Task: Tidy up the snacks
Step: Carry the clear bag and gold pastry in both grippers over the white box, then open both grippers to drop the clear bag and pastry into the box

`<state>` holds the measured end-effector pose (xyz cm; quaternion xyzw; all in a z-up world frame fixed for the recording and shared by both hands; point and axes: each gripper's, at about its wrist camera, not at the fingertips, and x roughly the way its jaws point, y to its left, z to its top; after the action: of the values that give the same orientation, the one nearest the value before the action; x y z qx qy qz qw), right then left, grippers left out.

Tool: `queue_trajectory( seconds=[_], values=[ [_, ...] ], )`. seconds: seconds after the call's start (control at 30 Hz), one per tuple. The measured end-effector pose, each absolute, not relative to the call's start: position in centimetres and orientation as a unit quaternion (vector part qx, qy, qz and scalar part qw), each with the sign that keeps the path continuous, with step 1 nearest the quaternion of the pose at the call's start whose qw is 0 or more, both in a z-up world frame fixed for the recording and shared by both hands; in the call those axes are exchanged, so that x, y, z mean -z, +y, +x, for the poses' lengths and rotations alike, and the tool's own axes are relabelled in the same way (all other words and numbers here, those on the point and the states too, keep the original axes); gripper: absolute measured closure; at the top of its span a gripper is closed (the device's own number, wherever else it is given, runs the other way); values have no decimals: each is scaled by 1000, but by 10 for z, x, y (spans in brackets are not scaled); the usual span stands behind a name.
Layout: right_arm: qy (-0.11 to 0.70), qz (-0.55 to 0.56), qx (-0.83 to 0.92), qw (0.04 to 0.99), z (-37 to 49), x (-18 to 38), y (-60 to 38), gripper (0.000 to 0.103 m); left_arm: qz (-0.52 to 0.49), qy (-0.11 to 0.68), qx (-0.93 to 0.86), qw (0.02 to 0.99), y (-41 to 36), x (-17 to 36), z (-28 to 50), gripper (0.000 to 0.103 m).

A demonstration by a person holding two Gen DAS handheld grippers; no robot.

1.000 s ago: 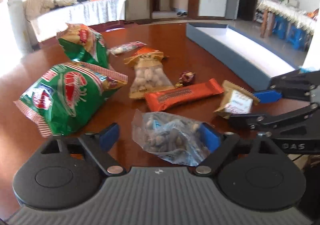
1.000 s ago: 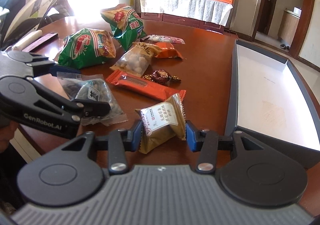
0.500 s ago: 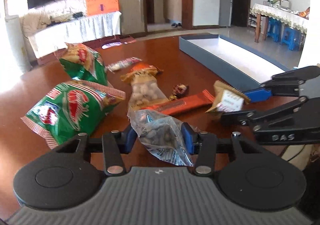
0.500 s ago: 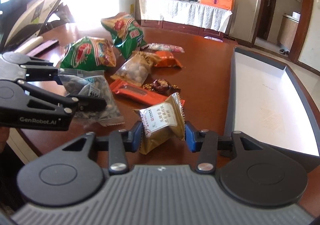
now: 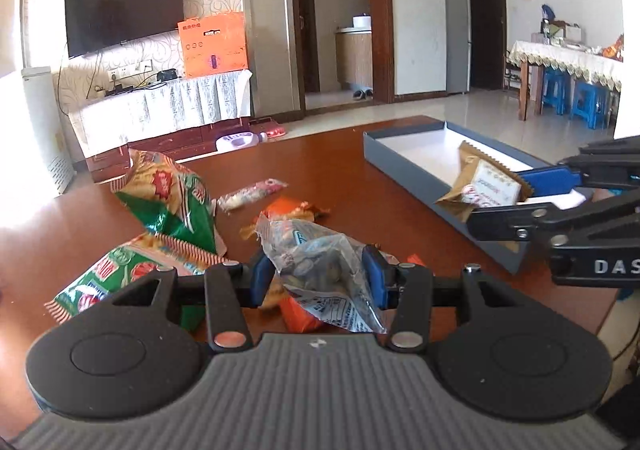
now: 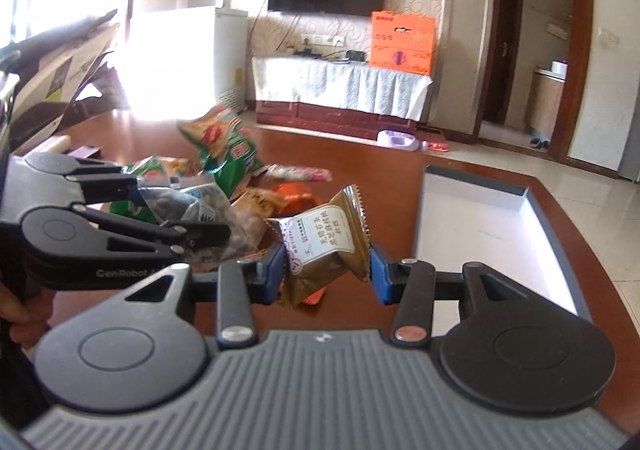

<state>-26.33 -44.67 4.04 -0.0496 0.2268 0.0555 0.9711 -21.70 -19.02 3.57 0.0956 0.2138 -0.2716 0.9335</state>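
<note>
Blue pads of the left gripper point(image 5: 318, 277) clamp a clear bag of nuts point(image 5: 320, 270), lifted off the brown bench point(image 5: 340, 177) at lower centre of the left wrist view. In the right wrist view the same bag point(image 6: 192, 209) hangs at middle left, pinched between the black fingers of the left gripper point(image 6: 176, 209), and it covers part of the snacks lying beyond it. The right gripper point(image 6: 326, 276) grasps a gold wrapped pastry point(image 6: 324, 246) with a white label, held tilted in the air at the centre of that view, in front of the bench point(image 6: 360, 161). Seen from the left wrist camera, the pastry point(image 5: 486, 185) sits at middle right, between the pads of the right gripper point(image 5: 516, 193), and overlaps the near wall of the grey box point(image 5: 408, 173). That box has a white floor and lies open at the right of the bench; in the right wrist view the box point(image 6: 480, 217) stands right of centre, clear of the pastry. Two green snack bags point(image 5: 172, 205) lie at the left of the bench, one leaning against the other. A pink-and-white candy packet point(image 5: 252, 193) lies just behind them, and an orange packet point(image 5: 292, 209) is partly hidden by the nut bag. On the far wall hangs a television point(image 5: 124, 9), beside an orange carton point(image 5: 212, 45) on a cloth-covered cabinet point(image 5: 168, 105).
</note>
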Motion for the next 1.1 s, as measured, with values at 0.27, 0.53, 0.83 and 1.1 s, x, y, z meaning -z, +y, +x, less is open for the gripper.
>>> queue_trajectory(
  seconds=[0.27,0.53,0.83,1.1],
  values=[
    [216,-44,-21,975,-245,-50,-474,56,91,193,278,937,-241,-38,-188,50],
    [227,-32,35,973,-212,-48,-517,56,81,183,301,932,-299,-38,-162,50],
    [272,-9,62,960,-208,-24,-542,56,69,175,318,929,-362,-39,-136,50],
    [307,-1,69,949,-202,-8,-555,56,90,200,361,907,-429,-19,-128,48]
  ],
)
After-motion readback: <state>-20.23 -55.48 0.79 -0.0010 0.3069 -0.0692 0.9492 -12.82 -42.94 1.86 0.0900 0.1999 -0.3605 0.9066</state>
